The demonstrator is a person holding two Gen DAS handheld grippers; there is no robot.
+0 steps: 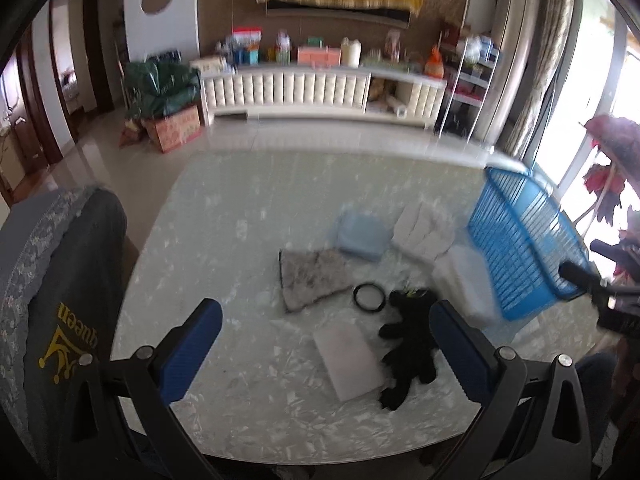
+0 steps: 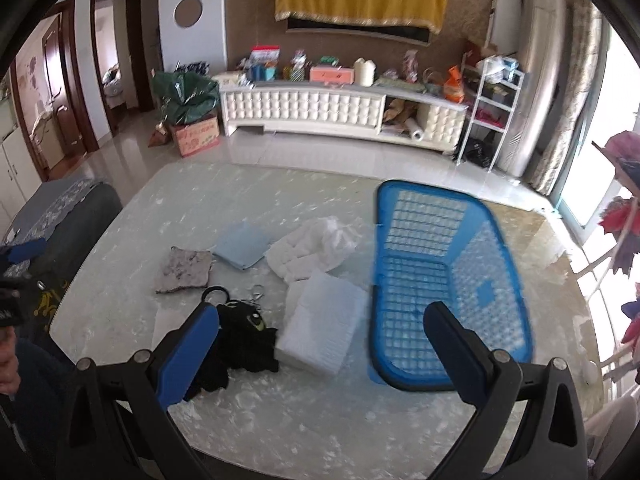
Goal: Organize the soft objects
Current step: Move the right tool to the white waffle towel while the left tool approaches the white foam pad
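Note:
A blue plastic basket [image 2: 452, 280] stands empty on the pale table [image 2: 280, 420], at the right [image 1: 520, 248]. Left of it lie a black plush toy [image 2: 244, 340] [image 1: 408, 344], a white foam pad [image 2: 324, 324], a white quilted cloth [image 2: 308, 248] [image 1: 424, 228], a light blue folded cloth [image 2: 242, 246] [image 1: 362, 234] and a grey mottled cloth [image 2: 184, 270] [image 1: 312, 280]. A white flat sheet [image 1: 348, 356] lies by the plush. My left gripper [image 1: 326, 356] is open above the sheet. My right gripper [image 2: 320, 356] is open above the foam pad, by the basket's near end.
A black ring [image 1: 369, 298] lies beside the plush. A grey chair back with a yellow "queen" print [image 1: 60, 300] stands at the table's left edge. Beyond the table are a tiled floor, a white cabinet [image 2: 320, 110] and a red plant [image 2: 624, 216] at right.

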